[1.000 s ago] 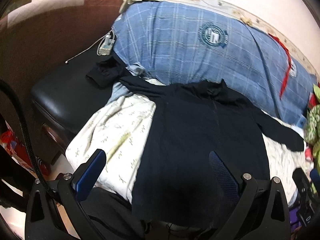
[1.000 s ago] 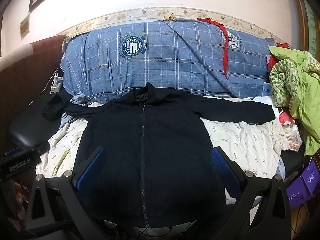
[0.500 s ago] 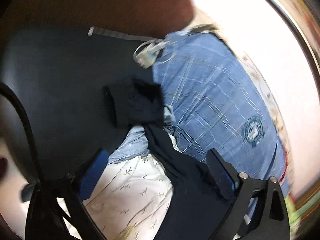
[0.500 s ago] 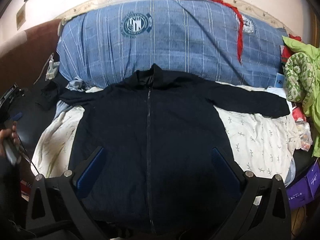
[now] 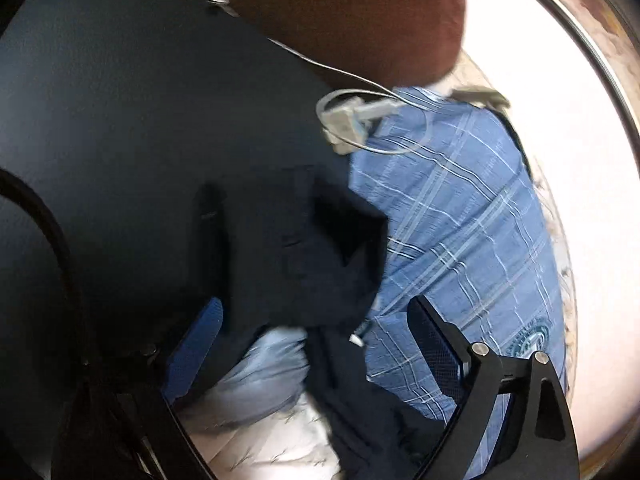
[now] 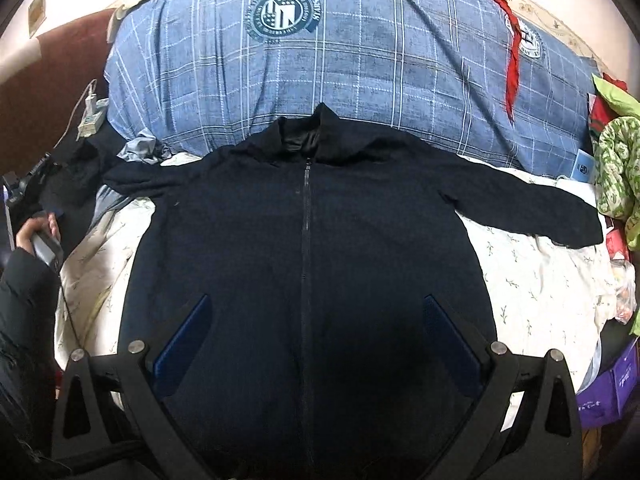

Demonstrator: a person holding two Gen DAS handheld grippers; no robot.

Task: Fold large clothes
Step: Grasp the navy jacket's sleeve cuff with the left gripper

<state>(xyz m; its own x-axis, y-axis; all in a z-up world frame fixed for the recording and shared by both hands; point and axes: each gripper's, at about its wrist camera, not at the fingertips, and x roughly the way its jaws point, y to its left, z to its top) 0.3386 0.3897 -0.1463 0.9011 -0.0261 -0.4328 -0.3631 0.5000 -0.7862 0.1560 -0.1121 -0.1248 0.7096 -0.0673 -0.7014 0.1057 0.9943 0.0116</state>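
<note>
One jacket (image 6: 308, 264), dark navy, lies spread flat and face up on the sheet (image 6: 536, 280), zipper closed up the middle, collar against the blue plaid duvet (image 6: 360, 60) at the far side. Both sleeves are out wide: one reaches right of the right gripper (image 6: 316, 336) toward the green bundle (image 6: 616, 168), the other trails off left onto a black surface (image 5: 120, 120).

Right gripper first: jaws wide apart, blue pads either side of the zipper line, hanging over the lower body of the jacket with nothing between them. Whether the tips touch the cloth, I cannot tell.

Over to the left gripper (image 5: 316, 336) (picture is blurred here): it points at the sleeve (image 5: 296, 248), whose cuff end lies crumpled just ahead of the fingers on that black surface. Jaws wide open, the sleeve running down between them, not pinched. The left pad sits close beside the cuff; contact cannot be made out.

Beyond the cuff, a white plug (image 5: 344, 120) with a thin cable lies at the duvet's edge. In the right view, a hand (image 6: 36, 232) grips the left tool's handle, far left of the jacket.
</note>
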